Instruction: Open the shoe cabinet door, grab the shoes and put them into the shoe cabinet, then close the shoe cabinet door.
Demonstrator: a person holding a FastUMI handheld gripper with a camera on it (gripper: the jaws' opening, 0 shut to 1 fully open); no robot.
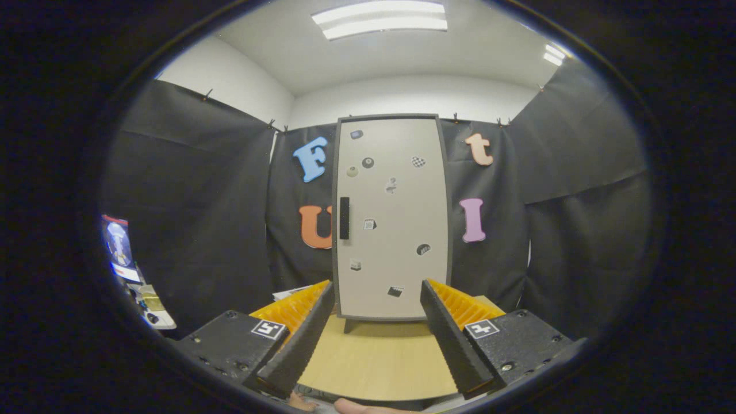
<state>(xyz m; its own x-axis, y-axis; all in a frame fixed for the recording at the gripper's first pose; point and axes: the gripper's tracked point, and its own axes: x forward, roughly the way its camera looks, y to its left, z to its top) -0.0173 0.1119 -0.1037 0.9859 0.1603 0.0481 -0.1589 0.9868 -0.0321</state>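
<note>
The shoe cabinet (391,230) stands upright at the far end of the wooden tabletop (376,356), straight beyond my fingers. Its pale grey door is shut and carries several small stickers. A dark vertical handle (344,218) sits on the door's left side at mid height. My gripper (376,290) is open, its two fingers spread wide with nothing between them, well short of the cabinet.
Black cloth walls enclose the booth on three sides. A cluttered side surface with a screen (118,244) and small items (150,302) lies off to the left. A person's fingertips (359,407) show below the gripper at the table's near edge.
</note>
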